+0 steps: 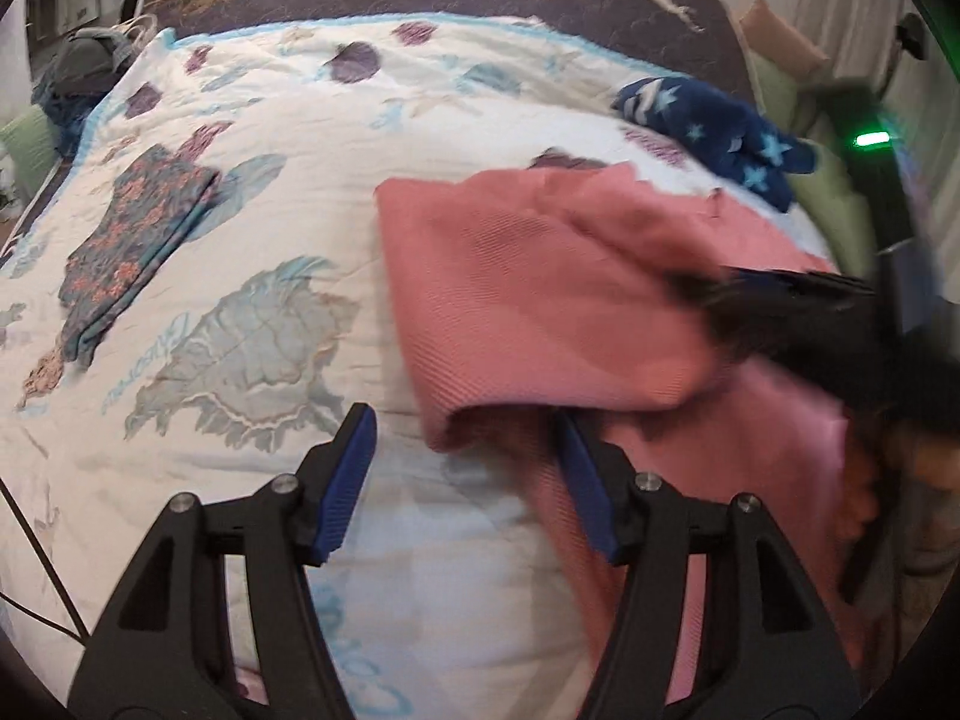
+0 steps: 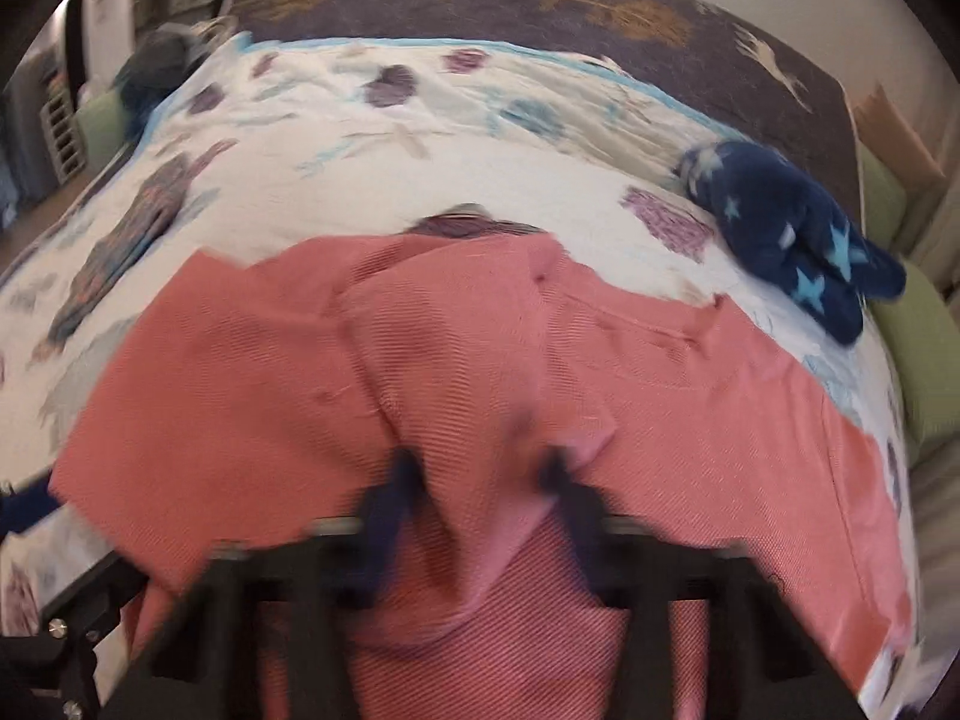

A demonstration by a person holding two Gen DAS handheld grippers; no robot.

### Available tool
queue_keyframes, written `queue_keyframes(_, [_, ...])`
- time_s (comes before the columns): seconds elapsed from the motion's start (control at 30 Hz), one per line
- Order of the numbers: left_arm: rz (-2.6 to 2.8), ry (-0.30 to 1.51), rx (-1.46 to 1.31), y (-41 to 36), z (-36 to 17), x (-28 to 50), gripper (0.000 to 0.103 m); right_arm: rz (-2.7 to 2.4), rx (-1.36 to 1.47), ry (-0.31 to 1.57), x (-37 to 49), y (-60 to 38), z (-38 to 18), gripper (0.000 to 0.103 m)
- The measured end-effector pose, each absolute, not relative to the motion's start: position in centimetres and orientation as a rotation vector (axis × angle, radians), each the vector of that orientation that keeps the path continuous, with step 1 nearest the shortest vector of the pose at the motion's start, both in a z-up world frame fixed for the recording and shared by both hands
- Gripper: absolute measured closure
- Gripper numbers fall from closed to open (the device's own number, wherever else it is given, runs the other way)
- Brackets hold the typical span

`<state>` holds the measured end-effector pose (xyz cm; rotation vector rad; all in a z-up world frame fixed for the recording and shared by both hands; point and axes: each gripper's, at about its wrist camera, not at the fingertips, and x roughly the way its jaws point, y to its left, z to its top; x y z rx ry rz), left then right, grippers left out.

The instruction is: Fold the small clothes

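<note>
Lying on the seashell quilt, left of the pink garment, is a folded floral piece. Nearer, the left gripper hangs with jaws apart, empty, its right finger beside the pink fabric's edge. On the garment's right side, the right gripper pinches a bunched fold. Beyond, a navy starred cloth lies crumpled.

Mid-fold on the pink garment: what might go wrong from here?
1. The right gripper pinches a bunched fold of the pink garment, so it may drag several layers and crease the fold.
2. The left gripper is open and holds nothing, with one finger against the cloth; that side is loose and may slide.
3. The star-print garment lies near and could get swept.
</note>
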<state>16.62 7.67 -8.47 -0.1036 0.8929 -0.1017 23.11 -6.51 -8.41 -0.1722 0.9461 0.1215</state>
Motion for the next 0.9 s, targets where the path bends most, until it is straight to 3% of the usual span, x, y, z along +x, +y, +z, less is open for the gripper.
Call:
queue_keyframes(0.03, [-0.101, 0.892, -0.112, 7.9, -8.6, 16.7, 0.040, 0.116, -0.094, 0.946, 23.0, -8.0, -8.0, 0.092])
queue_keyframes(0.2, [-0.104, 0.867, -0.152, 8.5, -8.2, 17.0, 0.042, 0.015, 0.467, 0.881, 18.8, -21.3, -6.4, 0.091])
queue_keyframes(0.3, [-0.113, 0.853, -0.137, 7.8, -8.0, 16.9, 0.046, -0.049, 0.626, 0.939, 15.8, -27.0, -8.3, 0.076])
queue_keyframes(0.33, [-0.113, 0.851, -0.124, 7.5, -8.0, 16.9, 0.048, -0.047, 0.682, 0.970, 14.9, -28.4, -9.4, 0.075])
queue_keyframes(0.43, [-0.122, 0.854, -0.116, 7.1, -8.1, 16.7, 0.059, -0.011, 0.721, 0.957, 13.1, -29.9, -10.0, 0.075])
queue_keyframes(0.53, [-0.143, 0.865, -0.127, 7.1, -8.0, 16.6, 0.075, -0.008, 0.656, 0.918, 12.6, -29.5, -8.9, 0.072])
queue_keyframes(0.6, [-0.165, 0.860, -0.131, 6.9, -7.9, 16.5, 0.094, 0.027, 0.679, 0.897, 12.6, -29.6, -8.3, 0.067])
queue_keyframes(0.67, [-0.163, 0.829, -0.102, 6.4, -7.2, 16.1, 0.096, 0.034, 0.749, 0.885, 12.4, -30.4, -8.3, 0.057])
queue_keyframes(0.73, [-0.151, 0.765, -0.064, 6.1, -5.8, 15.7, 0.096, 0.045, 0.809, 0.881, 12.1, -31.3, -8.1, 0.053])
queue_keyframes(0.9, [-0.167, 0.724, 0.011, 5.4, -4.1, 16.0, 0.095, 0.054, 0.860, 0.872, 11.7, -32.5, -8.5, 0.051])
